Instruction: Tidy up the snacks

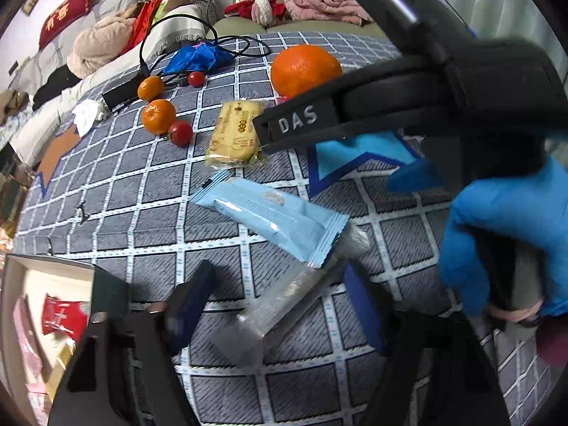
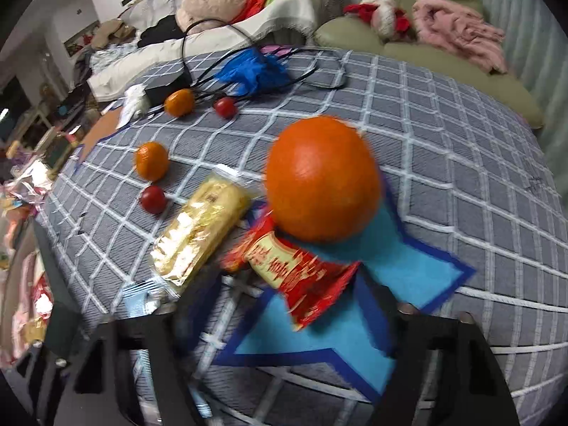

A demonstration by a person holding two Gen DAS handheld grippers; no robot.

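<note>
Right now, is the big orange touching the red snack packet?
Cannot tell. In the right wrist view the big orange overlaps the far end of the red snack packet, so contact looks likely, but blur hides the seam.

Both wrist views steep, close; share orange (image 1: 305,69).

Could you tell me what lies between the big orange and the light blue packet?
The yellow snack pack, seen in the left wrist view.

On the tabletop (image 1: 142,191) before my left tool (image 1: 280,305): a long wrapped snack (image 1: 269,218). Behind it lay a biscuit pack (image 1: 235,135); the large orange (image 1: 305,69) behind that; a box (image 1: 53,319) at left.
</note>
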